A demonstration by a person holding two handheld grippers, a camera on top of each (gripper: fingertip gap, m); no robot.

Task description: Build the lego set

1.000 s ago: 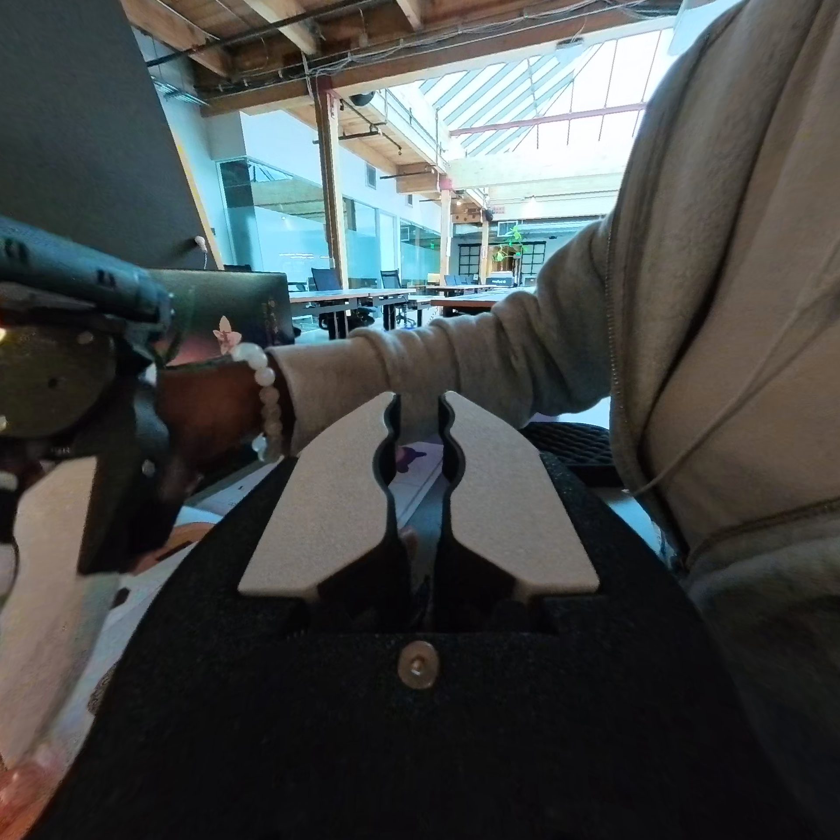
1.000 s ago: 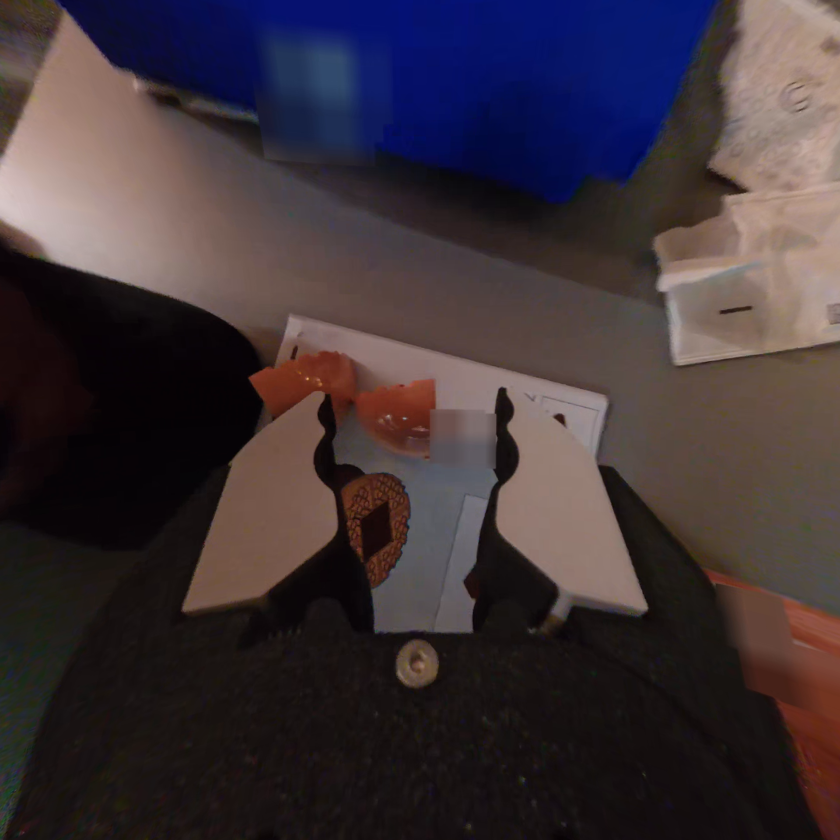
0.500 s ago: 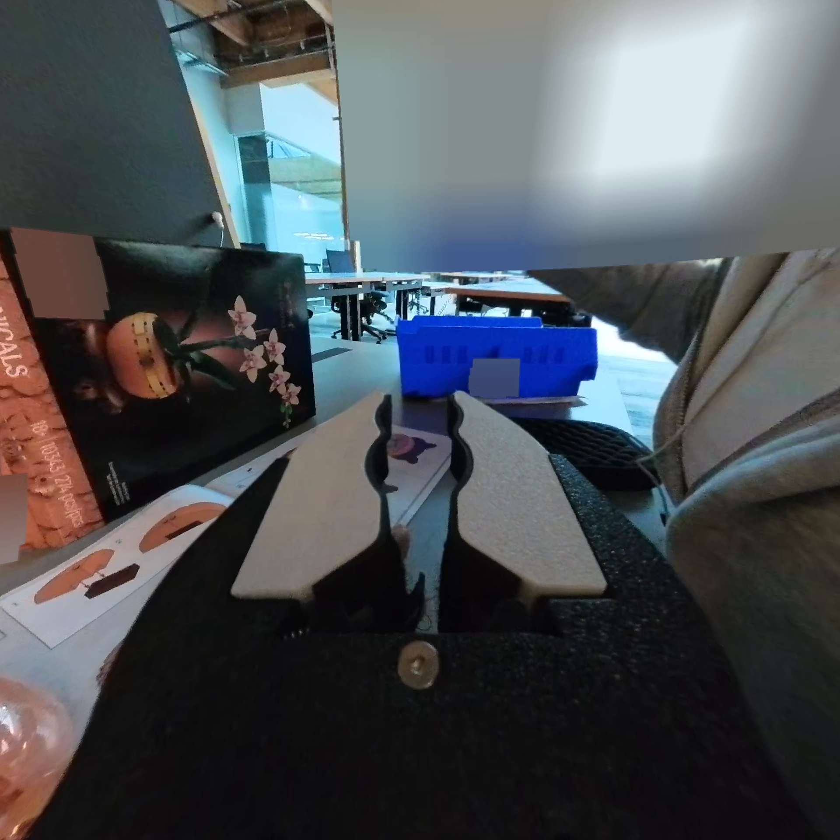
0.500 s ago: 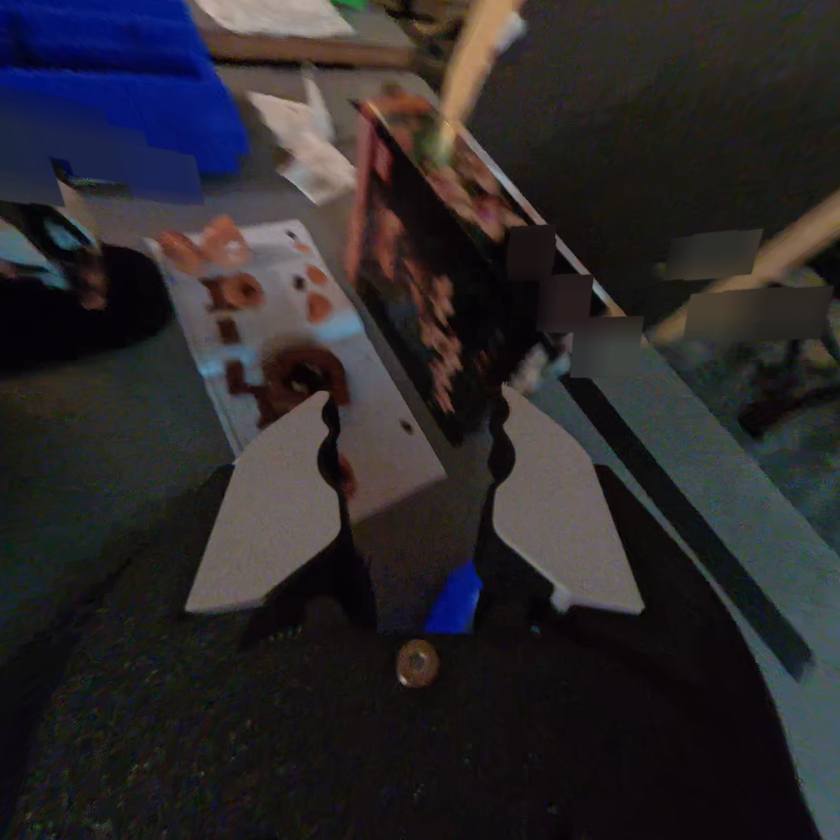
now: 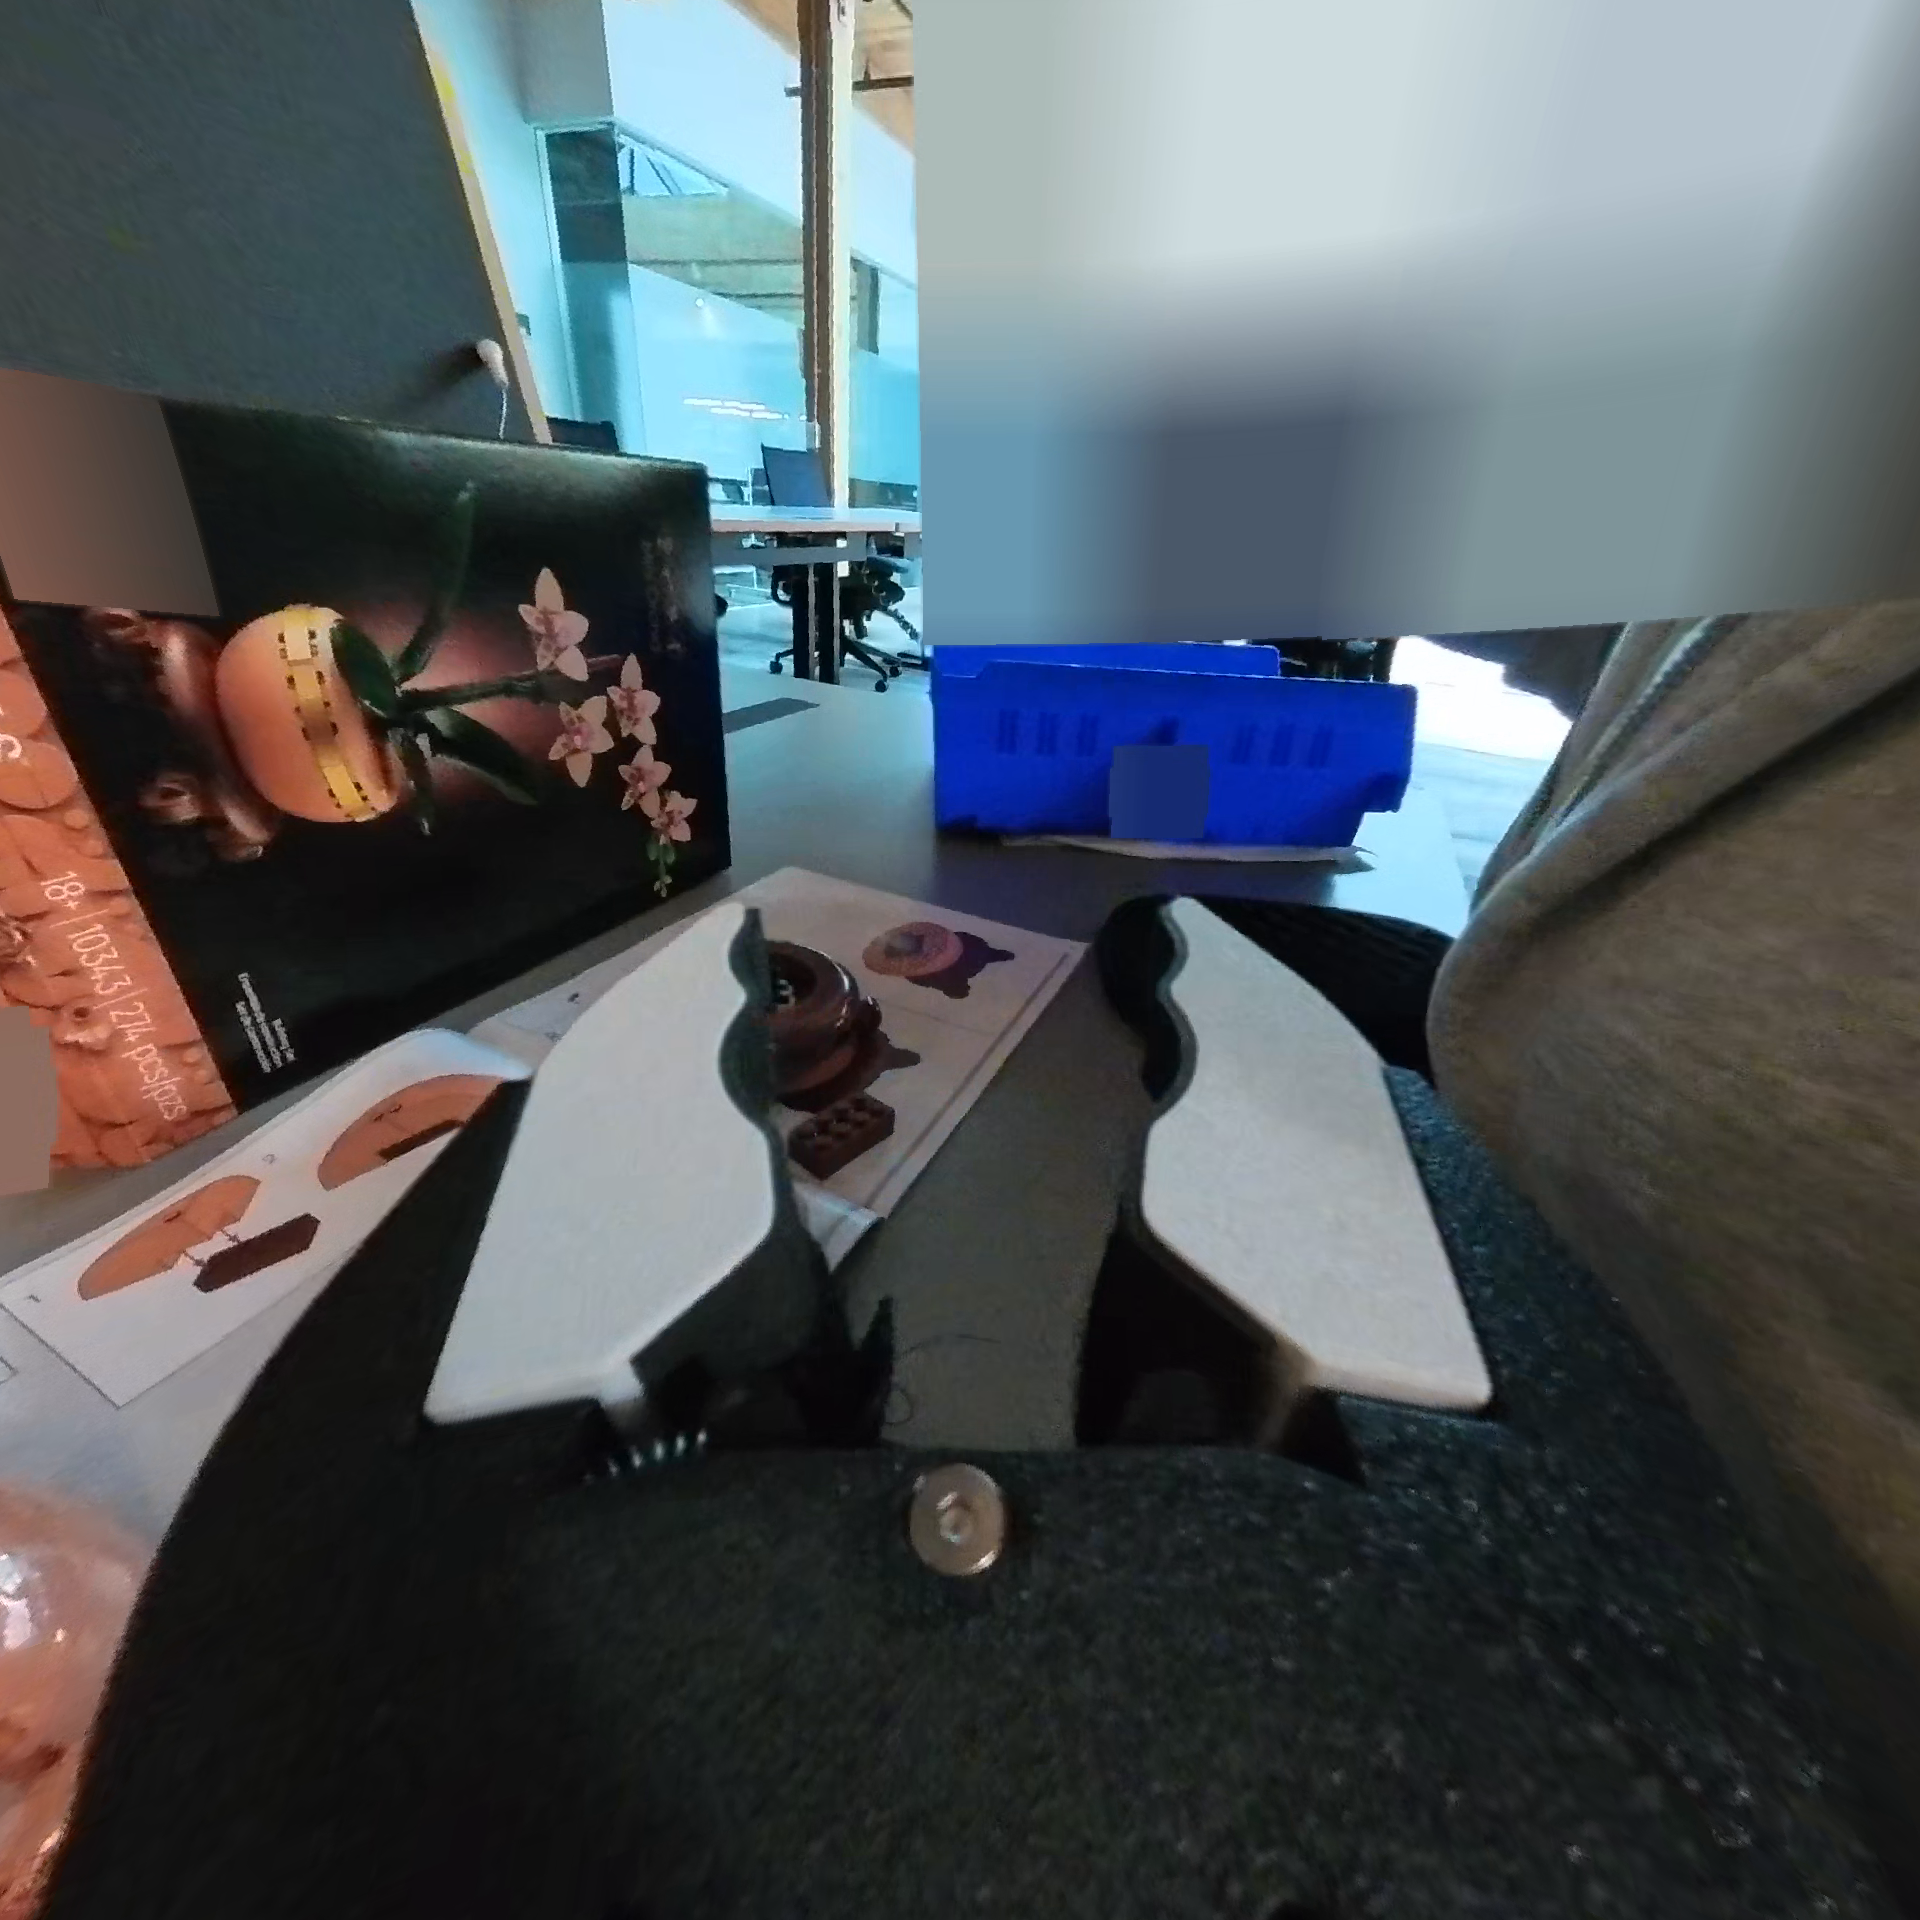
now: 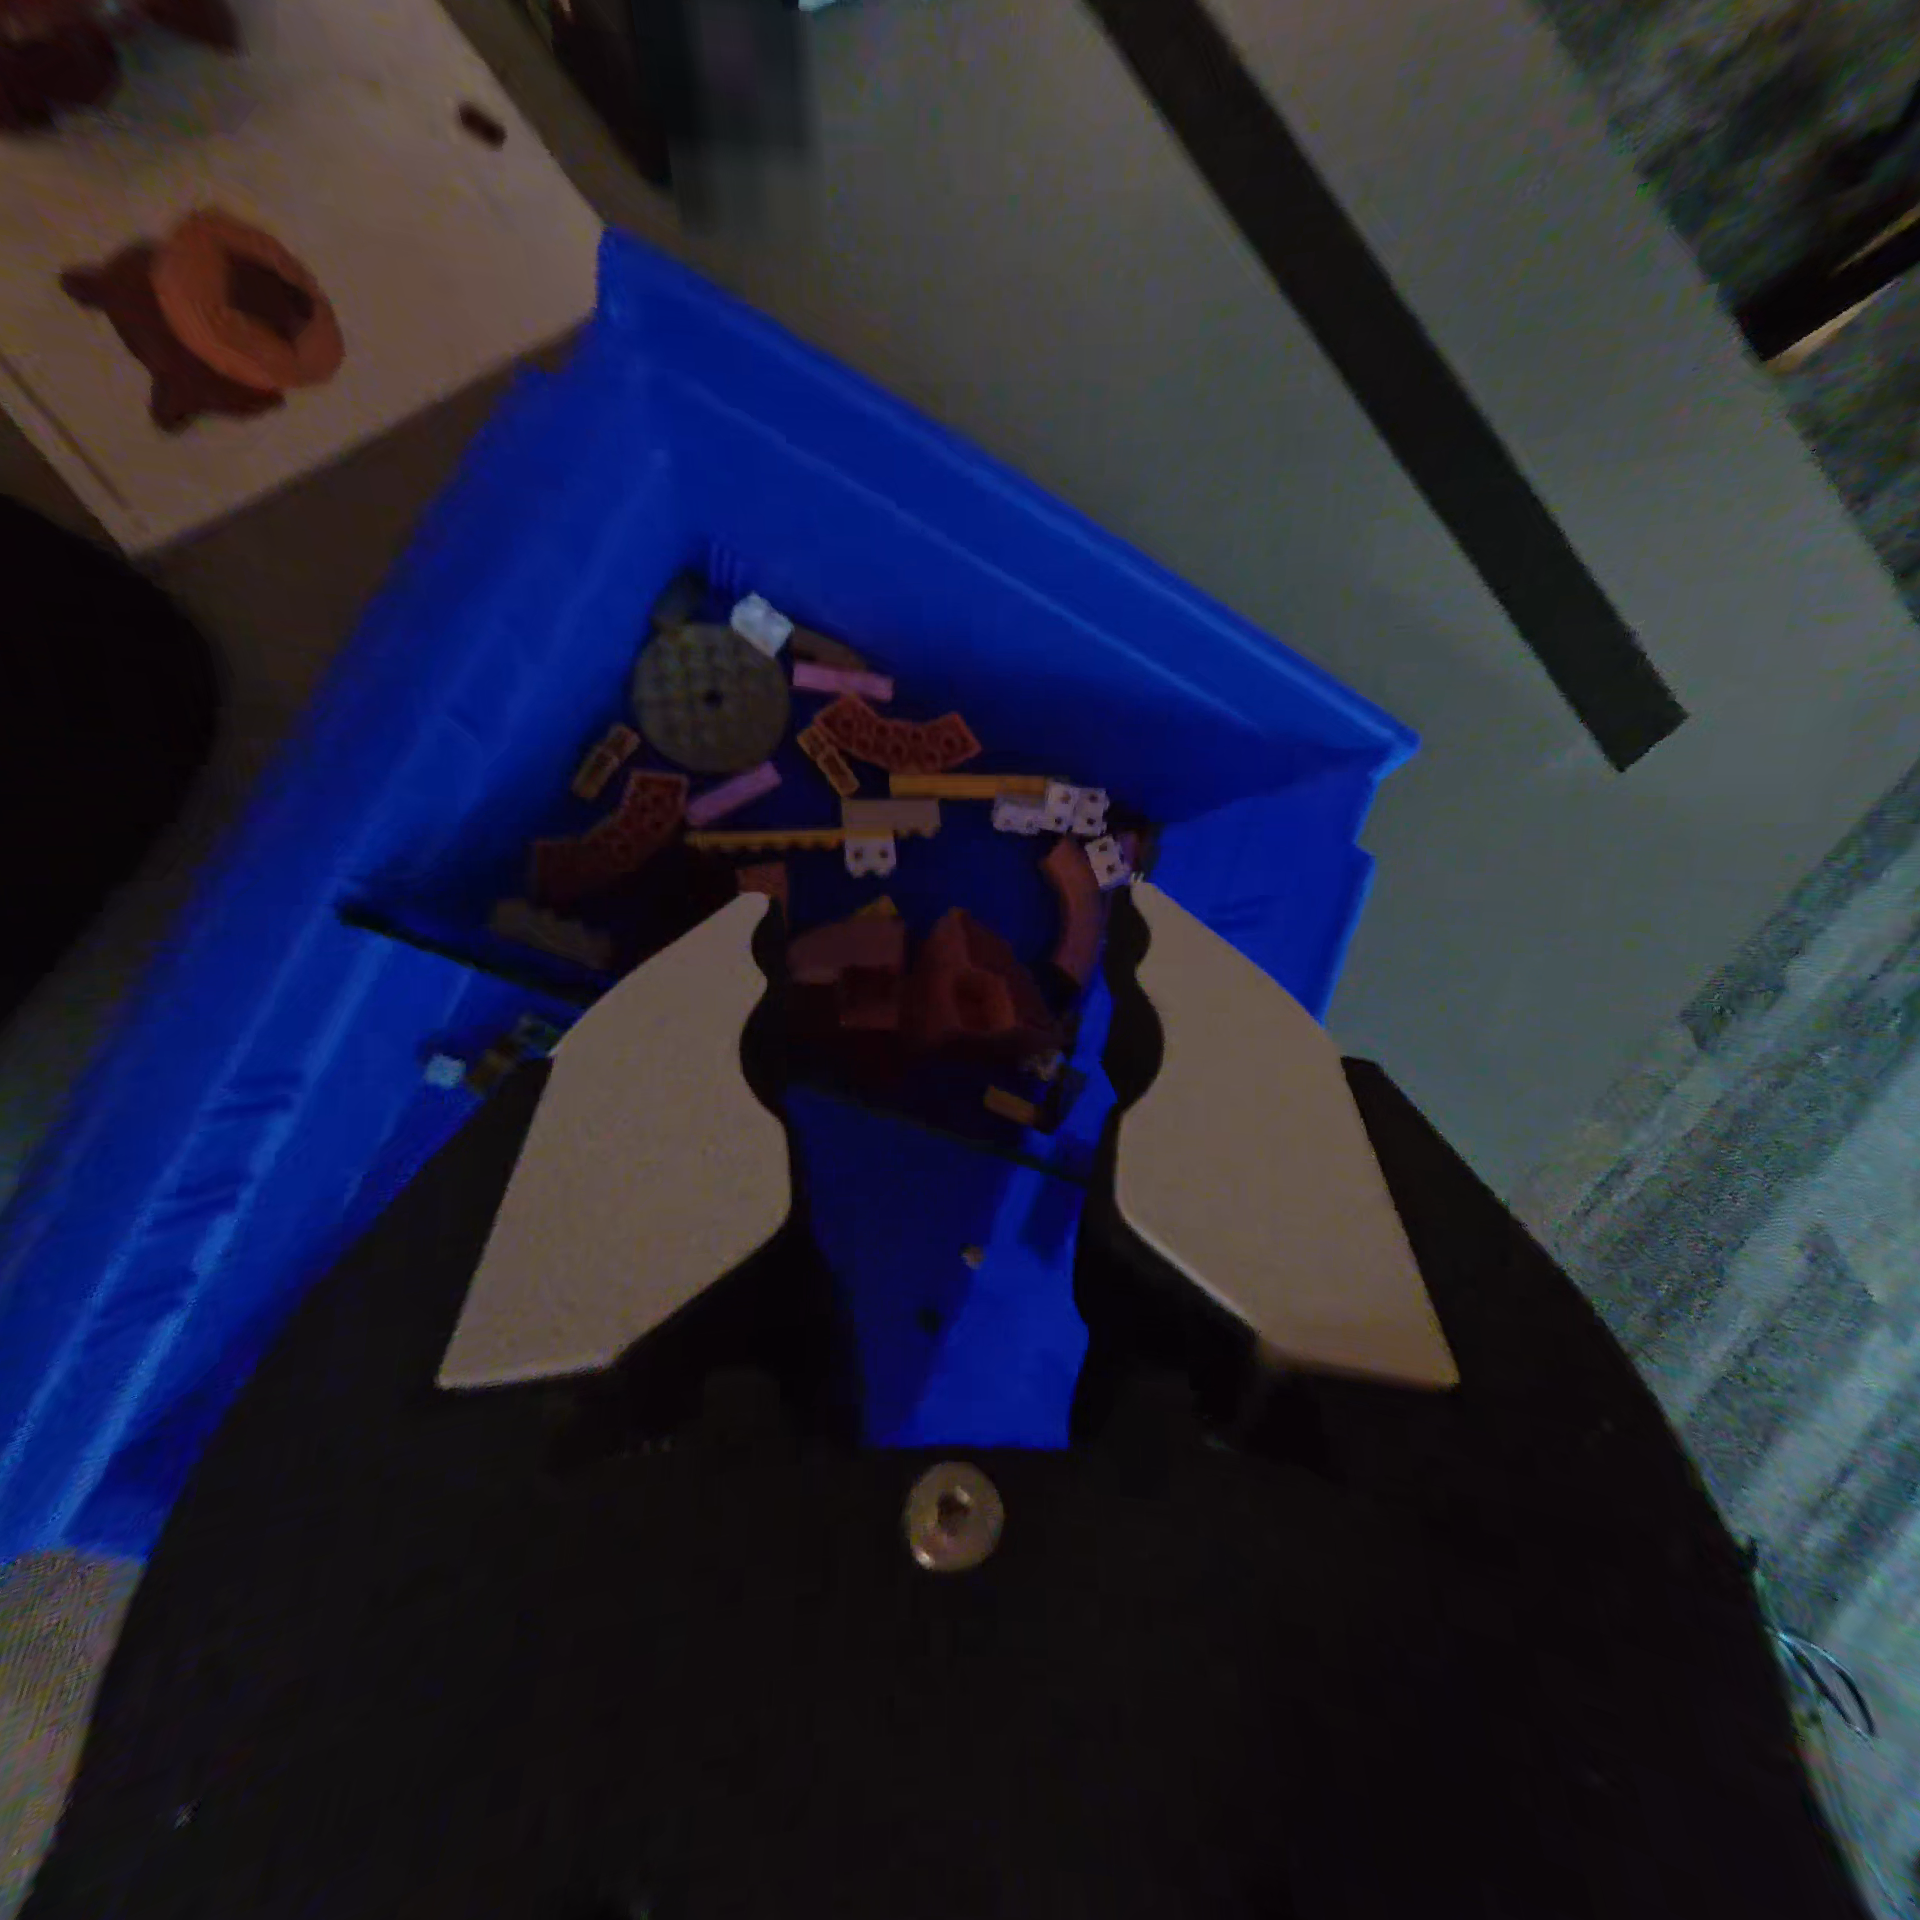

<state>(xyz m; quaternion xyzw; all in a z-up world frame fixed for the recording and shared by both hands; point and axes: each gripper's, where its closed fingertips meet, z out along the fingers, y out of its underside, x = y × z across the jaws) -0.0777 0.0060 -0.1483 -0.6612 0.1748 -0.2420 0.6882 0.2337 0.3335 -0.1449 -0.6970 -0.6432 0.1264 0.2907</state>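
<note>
Grey worktop (image 5: 831, 821) carries a dark box (image 5: 436, 748) upper left and a leaflet (image 5: 966, 997) mid-frame. Left gripper (image 5: 951, 971) gapes wide, bare, over it. Right gripper (image 6: 951, 940), open, seemingly empty, hangs over brown bricks (image 6: 914, 987) in a blue bin (image 6: 935, 540) mid-frame.

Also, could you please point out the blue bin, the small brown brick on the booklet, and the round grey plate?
blue bin (image 5: 1299, 748): left wrist view, its near side wall.
small brown brick (image 5: 842, 1127): left wrist view, its studded top.
round grey plate (image 6: 709, 698): right wrist view, its centre, inside the bin.
</note>
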